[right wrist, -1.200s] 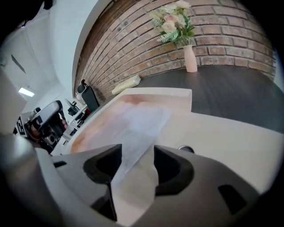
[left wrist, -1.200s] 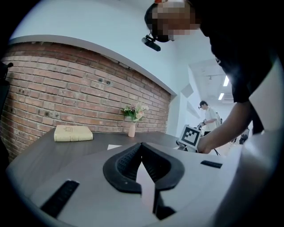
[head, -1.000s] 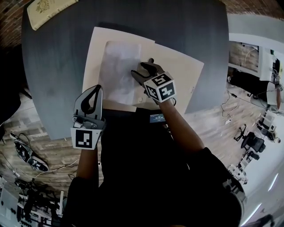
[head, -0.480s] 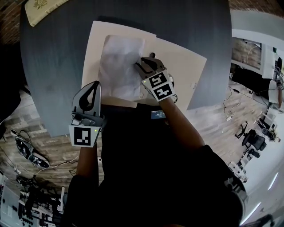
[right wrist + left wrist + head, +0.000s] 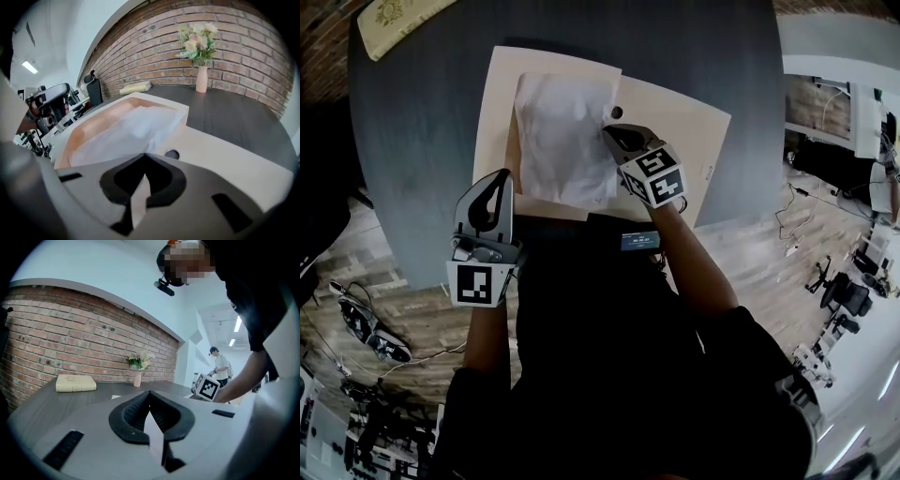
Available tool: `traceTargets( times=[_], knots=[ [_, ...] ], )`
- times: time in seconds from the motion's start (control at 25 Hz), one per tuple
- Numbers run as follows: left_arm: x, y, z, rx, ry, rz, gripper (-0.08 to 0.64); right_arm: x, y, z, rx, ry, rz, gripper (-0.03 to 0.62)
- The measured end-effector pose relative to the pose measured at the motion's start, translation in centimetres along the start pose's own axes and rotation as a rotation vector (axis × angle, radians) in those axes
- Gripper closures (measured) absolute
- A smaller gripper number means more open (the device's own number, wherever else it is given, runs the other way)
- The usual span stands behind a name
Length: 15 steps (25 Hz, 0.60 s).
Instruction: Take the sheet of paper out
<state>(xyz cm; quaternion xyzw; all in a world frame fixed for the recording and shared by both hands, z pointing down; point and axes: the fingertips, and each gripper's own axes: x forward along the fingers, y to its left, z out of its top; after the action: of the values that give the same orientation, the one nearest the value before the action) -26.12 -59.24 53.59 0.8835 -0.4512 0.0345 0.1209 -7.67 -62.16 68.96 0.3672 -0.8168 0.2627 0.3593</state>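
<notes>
Low and left in the head view, the left gripper [image 5: 499, 186] hangs by the near edge of the table [image 5: 422, 150], its jaws together on nothing, probably kept clear as a spare. Just right of centre, the right gripper [image 5: 612, 131] has its jaws pinched tight on the right edge of the sheet [image 5: 561, 141]. The sheet lies rumpled over the left half of the open folder [image 5: 689, 141], so an edge grip suits sliding it free, and the book [image 5: 394, 21] at upper left is out of the way.
</notes>
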Motion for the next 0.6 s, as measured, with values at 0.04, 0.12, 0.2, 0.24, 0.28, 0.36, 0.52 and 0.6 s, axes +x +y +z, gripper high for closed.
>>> traceTargets(
  times=[0.04,0.12,0.2,0.24,0.28,0.36,0.52,0.6],
  knots=[
    [-0.2,-0.2,0.2,0.003,-0.006,-0.004,0.565,-0.7,-0.2,0.0,0.009,-0.015,-0.003,0.589],
    [-0.6,-0.8,0.6,0.009,-0.017,-0.012,0.565,-2.3,-0.4,-0.2,0.033,-0.044,-0.008,0.589],
    [-1.1,-1.5,0.8,0.017,-0.019,-0.024,0.565,-3.9,-0.7,-0.7,0.055,-0.068,-0.015,0.589],
    [-1.2,-1.7,0.9,0.026,-0.025,-0.03,0.565,-4.7,-0.8,-0.8,0.063,-0.08,-0.022,0.589],
    [-1.3,-2.0,1.1,0.037,-0.034,-0.036,0.565,-5.5,-1.1,-1.0,0.069,-0.093,-0.03,0.589],
    [-1.4,-2.6,1.6,0.051,-0.045,-0.046,0.565,-7.3,-1.6,-1.1,0.084,-0.126,-0.049,0.589],
    [-1.6,-4.2,2.4,0.057,-0.055,-0.054,0.565,-11.6,-2.4,-1.2,0.103,-0.207,-0.081,0.589],
    [-2.0,-5.2,2.9,0.052,-0.068,-0.053,0.565,-14.0,-2.6,-1.3,0.095,-0.245,-0.092,0.589]
  ],
)
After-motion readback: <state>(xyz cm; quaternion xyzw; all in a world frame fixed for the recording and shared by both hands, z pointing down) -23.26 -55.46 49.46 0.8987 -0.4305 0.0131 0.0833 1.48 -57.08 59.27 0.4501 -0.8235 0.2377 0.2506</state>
